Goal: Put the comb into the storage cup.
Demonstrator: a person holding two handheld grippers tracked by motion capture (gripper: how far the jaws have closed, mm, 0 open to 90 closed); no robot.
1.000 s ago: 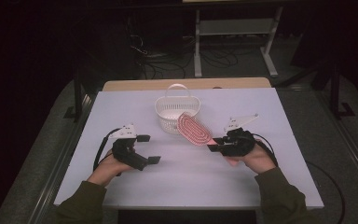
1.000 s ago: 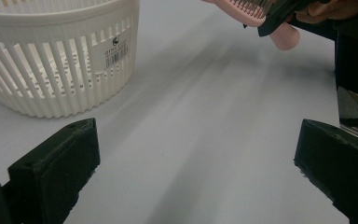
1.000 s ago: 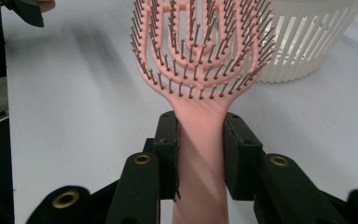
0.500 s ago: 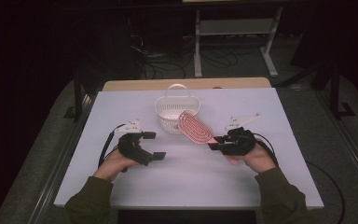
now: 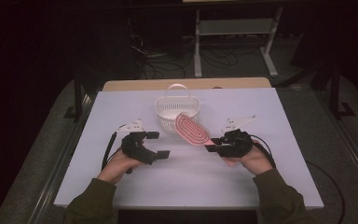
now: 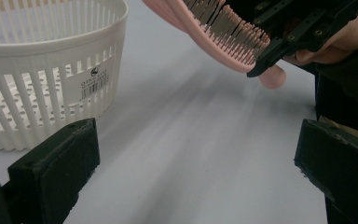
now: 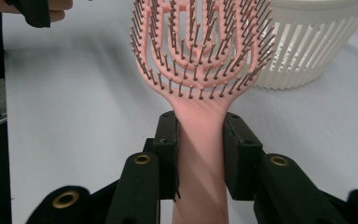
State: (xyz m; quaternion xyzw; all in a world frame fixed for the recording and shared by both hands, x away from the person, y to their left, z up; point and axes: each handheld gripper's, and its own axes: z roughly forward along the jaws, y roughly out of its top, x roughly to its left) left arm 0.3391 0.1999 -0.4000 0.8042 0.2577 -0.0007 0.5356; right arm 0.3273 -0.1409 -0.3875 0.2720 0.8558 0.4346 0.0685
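My right gripper (image 5: 213, 144) is shut on the handle of a pink hairbrush (image 5: 191, 129). In the right gripper view both pads (image 7: 168, 149) press the handle below the brush head (image 7: 200, 56), bristles facing the camera. The brush is lifted off the table, and its head points toward the near right side of a white slatted basket (image 5: 165, 116). My left gripper (image 5: 158, 144) sits left of the brush, open, with nothing between its jaws. In the left gripper view (image 6: 196, 158) the basket (image 6: 42, 93) is ahead at left and the brush (image 6: 214, 28) is up at right.
The white tabletop (image 5: 191, 186) stretches around both hands, with a wooden strip along its far edge (image 5: 186, 84). Beyond it are a dark floor, cables and a metal stand (image 5: 233, 28). The basket's handle (image 5: 177, 87) stands upright.
My left gripper has shifted slightly to the right. The right gripper and the hairbrush have stayed where they were.
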